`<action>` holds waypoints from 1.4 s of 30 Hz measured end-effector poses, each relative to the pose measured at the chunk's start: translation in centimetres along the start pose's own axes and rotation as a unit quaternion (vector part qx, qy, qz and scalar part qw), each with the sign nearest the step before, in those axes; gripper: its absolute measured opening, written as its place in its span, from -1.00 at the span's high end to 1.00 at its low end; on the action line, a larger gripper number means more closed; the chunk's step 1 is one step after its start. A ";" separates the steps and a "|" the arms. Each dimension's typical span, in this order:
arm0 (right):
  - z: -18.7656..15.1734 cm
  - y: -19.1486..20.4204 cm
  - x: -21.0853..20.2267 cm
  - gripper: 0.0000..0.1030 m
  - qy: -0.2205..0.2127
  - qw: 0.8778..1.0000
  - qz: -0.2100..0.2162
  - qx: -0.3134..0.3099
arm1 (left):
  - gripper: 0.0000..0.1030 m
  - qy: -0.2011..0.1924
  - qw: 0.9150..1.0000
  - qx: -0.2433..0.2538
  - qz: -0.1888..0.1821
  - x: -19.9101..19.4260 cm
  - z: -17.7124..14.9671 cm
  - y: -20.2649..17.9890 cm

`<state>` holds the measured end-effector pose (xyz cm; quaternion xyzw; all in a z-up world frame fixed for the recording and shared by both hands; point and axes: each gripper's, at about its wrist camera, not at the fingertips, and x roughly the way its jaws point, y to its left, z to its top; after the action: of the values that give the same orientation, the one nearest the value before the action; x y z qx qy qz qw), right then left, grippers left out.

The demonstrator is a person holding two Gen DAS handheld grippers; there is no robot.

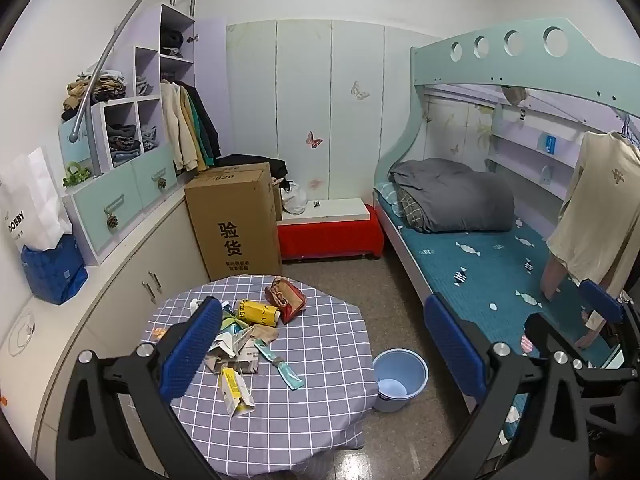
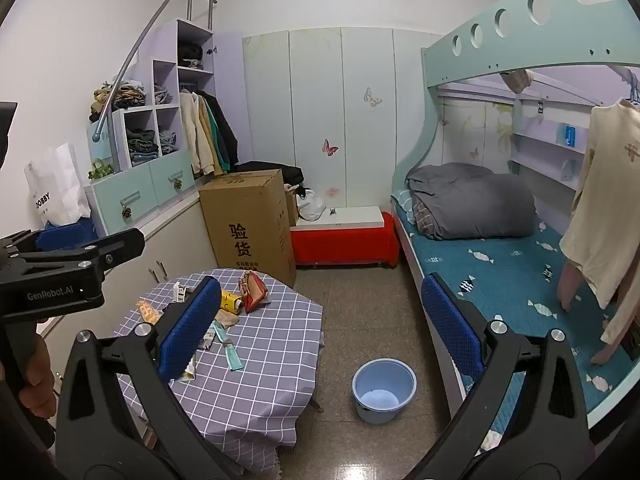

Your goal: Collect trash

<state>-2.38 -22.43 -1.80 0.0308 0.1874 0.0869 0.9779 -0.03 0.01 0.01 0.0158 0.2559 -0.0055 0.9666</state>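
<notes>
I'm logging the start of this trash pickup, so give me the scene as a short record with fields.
surface: round table with grey checked cloth
trash: pile of wrappers and cartons on the table, none picked up yet
bin: blue bucket on the floor, to the right of the table, no trash visible inside
left claw: open, holding nothing
right claw: open, holding nothing

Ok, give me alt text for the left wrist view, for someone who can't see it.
The open left gripper hovers over a checked-cloth table strewn with wrappers and cartons. An empty blue bucket stands on the floor between table and bunk bed.
</notes>
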 end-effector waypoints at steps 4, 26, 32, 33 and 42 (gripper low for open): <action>0.0 0.0 0.2 -0.90 -0.003 1.000 0.000 0.002 | -0.92 0.002 1.000 -0.001 -0.003 0.3 0.1 0.0; -0.7 0.2 1.9 -0.90 0.003 1.000 0.002 0.005 | -0.92 0.004 1.000 0.005 0.000 1.7 0.2 0.0; -0.7 0.7 2.5 -0.90 0.005 1.000 0.003 0.005 | -0.92 0.003 1.000 0.006 -0.001 1.9 0.2 0.0; -0.8 0.7 2.7 -0.90 0.006 1.000 0.003 0.005 | -0.92 0.003 1.000 0.007 -0.001 2.0 0.2 0.1; -0.8 0.9 3.1 -0.90 0.010 1.000 0.003 0.005 | -0.92 0.004 1.000 0.008 -0.002 2.3 0.4 0.1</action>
<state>0.01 -20.92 -3.58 0.0356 0.1972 0.0896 0.9756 2.19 0.14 -0.78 0.0235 0.2596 -0.0092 0.9654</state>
